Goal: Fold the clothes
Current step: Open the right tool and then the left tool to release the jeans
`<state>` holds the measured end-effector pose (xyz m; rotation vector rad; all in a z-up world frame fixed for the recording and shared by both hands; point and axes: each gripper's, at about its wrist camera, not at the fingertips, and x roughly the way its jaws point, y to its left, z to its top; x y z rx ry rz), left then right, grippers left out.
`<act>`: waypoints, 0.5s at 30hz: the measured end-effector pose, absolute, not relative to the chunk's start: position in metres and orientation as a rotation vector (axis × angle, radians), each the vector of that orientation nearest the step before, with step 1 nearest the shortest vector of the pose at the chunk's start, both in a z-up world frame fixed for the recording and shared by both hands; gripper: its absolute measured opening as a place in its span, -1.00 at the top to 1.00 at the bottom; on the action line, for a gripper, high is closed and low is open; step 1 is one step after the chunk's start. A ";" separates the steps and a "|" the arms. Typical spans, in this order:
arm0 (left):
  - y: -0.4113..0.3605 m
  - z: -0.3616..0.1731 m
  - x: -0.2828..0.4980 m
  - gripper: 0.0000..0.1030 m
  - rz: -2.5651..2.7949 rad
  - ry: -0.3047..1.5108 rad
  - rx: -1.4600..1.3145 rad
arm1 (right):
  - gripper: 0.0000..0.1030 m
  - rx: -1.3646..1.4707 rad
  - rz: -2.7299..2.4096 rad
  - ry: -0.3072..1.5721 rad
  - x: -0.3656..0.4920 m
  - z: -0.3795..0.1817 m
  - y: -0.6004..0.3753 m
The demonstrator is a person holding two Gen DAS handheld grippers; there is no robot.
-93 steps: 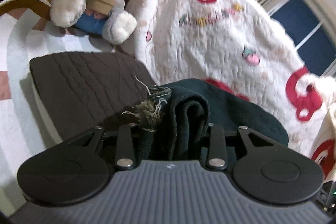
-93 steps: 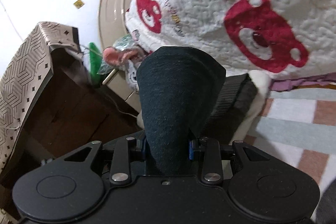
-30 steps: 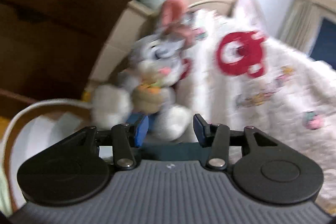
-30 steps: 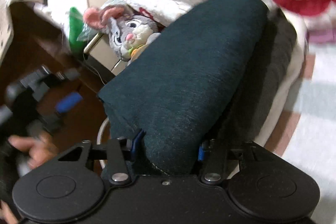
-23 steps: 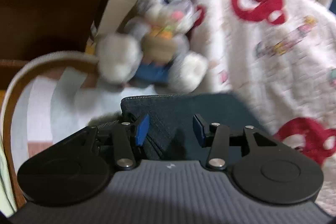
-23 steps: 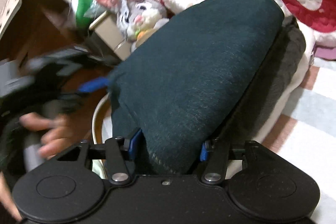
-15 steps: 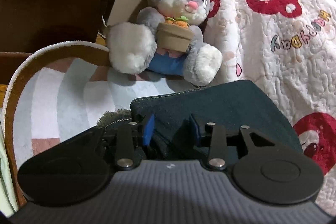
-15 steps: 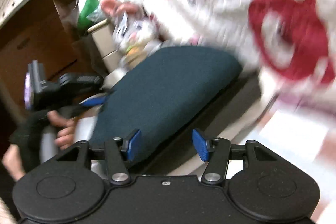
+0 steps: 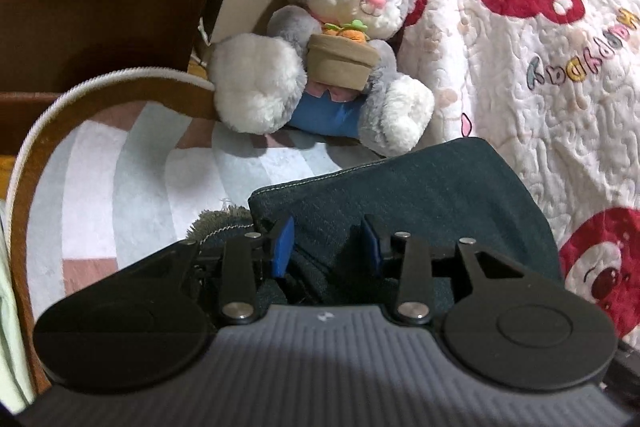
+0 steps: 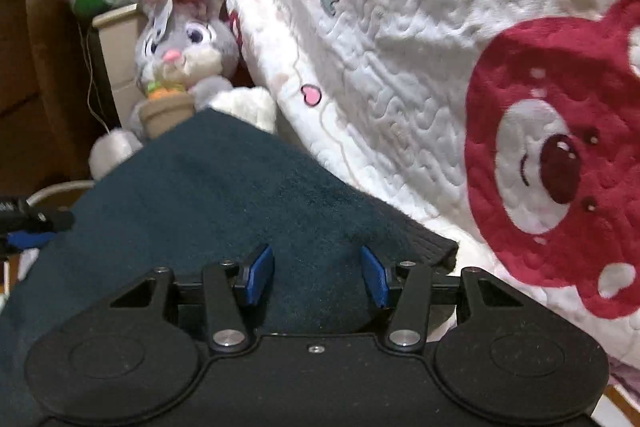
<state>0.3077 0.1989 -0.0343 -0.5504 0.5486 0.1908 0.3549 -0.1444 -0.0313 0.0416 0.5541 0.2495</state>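
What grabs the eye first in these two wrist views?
The grey plush rabbit holding a carrot pot, sitting upright at the far edge of the striped rug against the white quilt with red bear faces. Nearer, a folded dark green garment fills the foreground, with the open left gripper and right gripper over it.

A striped rug (image 9: pixel 120 187) in pink, grey and white, edged in brown with a pale cord, carries a folded dark green garment (image 9: pixel 420 195), a grey plush rabbit (image 9: pixel 320 67) seated behind it, and a white bear-print quilt (image 9: pixel 540 87) alongside
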 end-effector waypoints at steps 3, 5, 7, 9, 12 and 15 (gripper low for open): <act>0.200 -0.036 0.309 0.29 0.189 0.551 -0.559 | -0.08 0.074 0.231 0.581 0.353 -0.029 -0.143; 0.199 -0.036 0.309 0.29 0.191 0.552 -0.555 | -0.09 0.096 0.218 0.599 0.351 -0.027 -0.142; 0.197 -0.036 0.309 0.28 0.194 0.552 -0.547 | -0.09 0.117 0.205 0.617 0.349 -0.025 -0.141; 0.197 -0.036 0.308 0.28 0.208 0.541 -0.565 | -0.11 0.139 0.193 0.635 0.348 -0.023 -0.140; 0.194 -0.034 0.307 0.28 0.233 0.537 -0.567 | -0.12 0.213 0.187 0.648 0.331 -0.015 -0.138; 0.188 -0.026 0.307 0.20 0.240 0.552 -0.534 | -0.17 0.269 0.234 0.640 0.301 -0.012 -0.136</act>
